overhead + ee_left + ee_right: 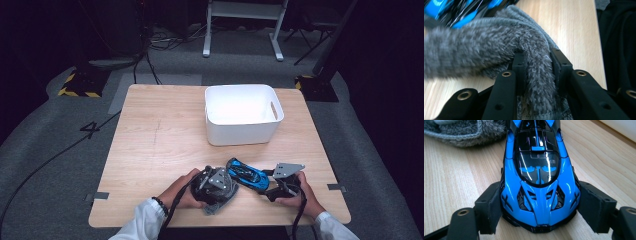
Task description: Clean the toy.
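A blue and black toy car (pixel 247 174) lies near the table's front edge, between both hands. My right gripper (pixel 272 189) is shut on its nose, and in the right gripper view the car (pixel 539 177) sits squeezed between the two black pads (pixel 489 206). A fluffy grey cloth (pixel 218 196) lies at the car's left end. My left gripper (pixel 214 186) is shut on a fold of that cloth (pixel 536 72), with the blue car (pixel 461 12) blurred just beyond it. The cloth (pixel 461 132) also lies past the car's far end.
A white plastic bin (pixel 243 113) with a handle slot stands at the back right of the wooden table (pixel 160 135). Cables and a white frame's legs lie on the grey floor beyond.
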`<state>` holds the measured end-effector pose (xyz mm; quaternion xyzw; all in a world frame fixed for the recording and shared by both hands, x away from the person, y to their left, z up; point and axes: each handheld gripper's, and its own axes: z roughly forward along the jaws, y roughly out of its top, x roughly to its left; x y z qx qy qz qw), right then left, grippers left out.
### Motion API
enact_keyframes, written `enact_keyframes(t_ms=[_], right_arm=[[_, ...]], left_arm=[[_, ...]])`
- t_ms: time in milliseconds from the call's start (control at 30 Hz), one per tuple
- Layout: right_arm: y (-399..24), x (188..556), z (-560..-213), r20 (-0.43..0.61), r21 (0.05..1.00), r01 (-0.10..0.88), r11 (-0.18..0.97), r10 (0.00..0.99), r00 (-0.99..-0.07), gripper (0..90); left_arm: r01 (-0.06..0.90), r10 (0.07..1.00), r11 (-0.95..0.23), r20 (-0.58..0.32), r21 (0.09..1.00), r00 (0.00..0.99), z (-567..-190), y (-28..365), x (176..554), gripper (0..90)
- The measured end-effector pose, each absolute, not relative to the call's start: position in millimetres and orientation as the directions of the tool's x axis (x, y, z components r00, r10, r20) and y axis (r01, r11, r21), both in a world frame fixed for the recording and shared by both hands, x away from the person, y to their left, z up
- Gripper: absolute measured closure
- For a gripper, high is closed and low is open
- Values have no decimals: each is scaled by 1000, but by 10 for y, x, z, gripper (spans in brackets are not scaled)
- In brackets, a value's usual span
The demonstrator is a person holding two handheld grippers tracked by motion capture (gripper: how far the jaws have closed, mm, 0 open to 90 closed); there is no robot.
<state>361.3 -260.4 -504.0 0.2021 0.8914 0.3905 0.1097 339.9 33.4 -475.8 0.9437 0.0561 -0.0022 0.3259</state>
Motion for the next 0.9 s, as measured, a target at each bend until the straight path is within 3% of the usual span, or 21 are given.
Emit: enact_keyframes(t_ms=[200, 567, 900], right_arm=[[-2603, 3620, -5038, -36, 738, 274, 616, 442, -896, 261], [-2597, 3620, -5038, -44, 739, 267, 618, 440, -897, 261], [-2606, 3616, -5032, -42, 734, 267, 624, 434, -900, 261]], left_arm=[[56, 46, -788, -33, 614, 998, -4758, 179, 3331, 698], [24, 24, -772, -10, 635, 1000, -4777, -16, 3327, 694], [82, 108, -777, 4, 624, 994, -4831, 1, 3480, 691]])
